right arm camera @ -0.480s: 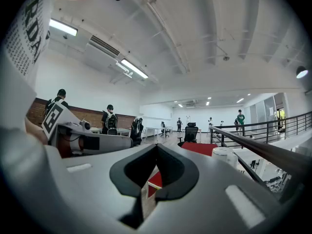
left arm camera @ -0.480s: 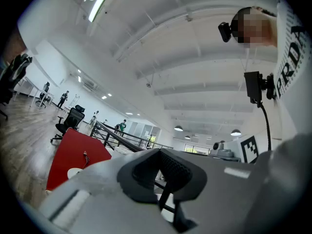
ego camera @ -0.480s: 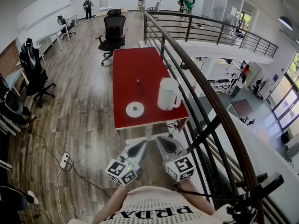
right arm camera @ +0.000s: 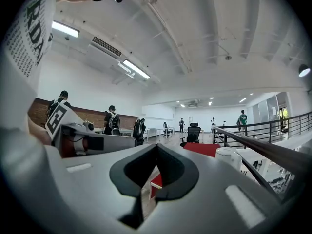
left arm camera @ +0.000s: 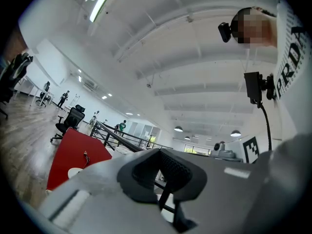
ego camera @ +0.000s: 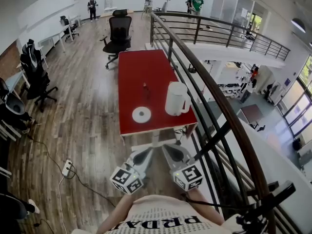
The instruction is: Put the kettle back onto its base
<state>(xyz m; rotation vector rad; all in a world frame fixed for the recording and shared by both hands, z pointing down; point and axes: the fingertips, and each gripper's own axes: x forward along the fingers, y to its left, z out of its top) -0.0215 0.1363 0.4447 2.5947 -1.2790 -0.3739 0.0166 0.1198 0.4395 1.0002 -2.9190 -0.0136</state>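
A white kettle (ego camera: pixel 176 99) stands upright near the right front corner of the red table (ego camera: pixel 141 67); it also shows in the right gripper view as the kettle (right arm camera: pixel 229 155). Its round white base (ego camera: pixel 142 114) lies to the kettle's left, apart from it, and shows as the base (left arm camera: pixel 75 172) in the left gripper view. My left gripper (ego camera: pixel 147 152) and right gripper (ego camera: pixel 167 148) are side by side close to my body, short of the table's front edge. Both are shut with nothing between the pads: left gripper (left arm camera: pixel 164 178), right gripper (right arm camera: pixel 156 149).
A small dark cable piece (ego camera: pixel 145 87) lies mid-table. A dark metal railing (ego camera: pixel 204 87) runs along the table's right side, with an open drop beyond. A black office chair (ego camera: pixel 118 33) stands behind the table. A power strip (ego camera: pixel 67 167) and cable lie on the wooden floor at left.
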